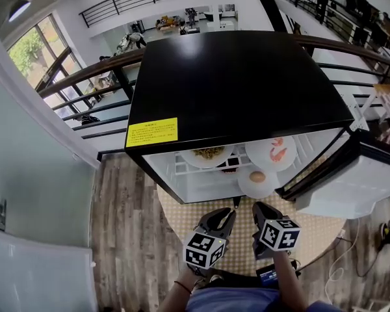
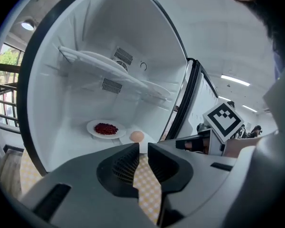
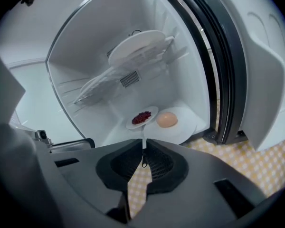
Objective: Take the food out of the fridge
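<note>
Head view looks down on the black-topped fridge [image 1: 234, 83], which stands on a round bench [image 1: 182, 220] covered in yellow check cloth. Its mouth faces the person and its door [image 1: 351, 181] is swung open to the right. From above, a plate of noodles [image 1: 208, 153] and a plate of shrimp [image 1: 273, 151] lie flat on the upper wire shelf, with the bun [image 1: 257, 177] on its own plate lower and nearer the front. Both gripper views look in from low down and show the shelf [image 2: 114, 72] only from below. They show what the head view half hides: a plate of red food [image 2: 105, 128] [image 3: 141, 118] on the fridge floor, just behind and left of the bun [image 2: 137, 136] [image 3: 166, 119], which is round with no clear long axis. Left gripper [image 1: 229, 214] [image 2: 143, 146] and right gripper [image 1: 259, 212] [image 3: 143, 144] are held side by side over the bench, pointing forward and slightly down at the opening, short of the food. The left's jaws stand a little apart with only cloth showing between them; the right's tips meet, empty.
</note>
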Available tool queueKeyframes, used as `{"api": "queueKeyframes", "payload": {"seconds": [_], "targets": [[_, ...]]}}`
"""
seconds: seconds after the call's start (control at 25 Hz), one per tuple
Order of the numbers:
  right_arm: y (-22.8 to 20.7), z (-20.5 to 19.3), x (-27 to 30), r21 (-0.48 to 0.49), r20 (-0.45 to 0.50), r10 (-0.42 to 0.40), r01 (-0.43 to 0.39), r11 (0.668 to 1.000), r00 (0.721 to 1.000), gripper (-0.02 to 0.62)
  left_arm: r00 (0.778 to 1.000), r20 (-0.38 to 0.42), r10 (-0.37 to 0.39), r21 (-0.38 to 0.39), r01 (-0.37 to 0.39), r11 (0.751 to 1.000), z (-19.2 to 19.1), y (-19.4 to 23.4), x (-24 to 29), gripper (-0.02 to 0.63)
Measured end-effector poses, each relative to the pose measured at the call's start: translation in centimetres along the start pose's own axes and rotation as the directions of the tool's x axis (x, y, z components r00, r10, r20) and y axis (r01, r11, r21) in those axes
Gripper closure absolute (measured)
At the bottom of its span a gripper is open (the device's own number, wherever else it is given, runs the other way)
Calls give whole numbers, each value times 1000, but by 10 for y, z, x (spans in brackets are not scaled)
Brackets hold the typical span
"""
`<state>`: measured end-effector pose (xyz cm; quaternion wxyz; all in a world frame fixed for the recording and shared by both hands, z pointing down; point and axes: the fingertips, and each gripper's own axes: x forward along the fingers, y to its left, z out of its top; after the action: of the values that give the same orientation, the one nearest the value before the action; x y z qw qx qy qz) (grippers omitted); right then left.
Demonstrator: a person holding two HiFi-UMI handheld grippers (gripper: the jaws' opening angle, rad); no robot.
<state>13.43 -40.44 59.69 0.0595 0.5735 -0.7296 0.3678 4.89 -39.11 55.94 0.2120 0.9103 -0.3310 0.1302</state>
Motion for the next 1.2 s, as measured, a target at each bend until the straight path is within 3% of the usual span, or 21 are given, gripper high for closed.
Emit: {"api": "queueKeyframes", "payload": {"seconds": [0.12, 0.2, 0.32, 0.52, 0.72, 0.92, 1.2], "targets": [[-15, -6, 11, 94, -15, 6, -5, 996, 1000, 562, 999, -25, -22, -6, 22, 1000, -9, 2, 19, 535], [-23, -8, 18, 136, -30, 10, -5, 991, 999, 485, 998, -42, -40, -1, 40, 999, -13, 3, 32, 523], [-36, -9, 25, 193, -47, -14, 23, 981, 999, 466, 996, -74, -57, 11, 58, 998, -18, 6, 46, 518], [-54, -12, 37, 354, -49, -28, 43, 934, 998, 402, 992, -100, -78, 11, 79, 997, -23, 6, 61, 508], [-67, -7, 49, 466, -18, -40, 44, 884, 999, 400, 987, -126, -100, 23, 103, 994, -27, 2, 67, 505], [-76, -2, 57, 505, 9, -66, 52, 862, 998, 406, 983, -149, -111, 47, 119, 992, -33, -3, 63, 505], [-70, -4, 49, 564, 43, -56, 23, 826, 998, 481, 981, -160, -108, 46, 117, 992, -42, -8, 51, 505]]}}
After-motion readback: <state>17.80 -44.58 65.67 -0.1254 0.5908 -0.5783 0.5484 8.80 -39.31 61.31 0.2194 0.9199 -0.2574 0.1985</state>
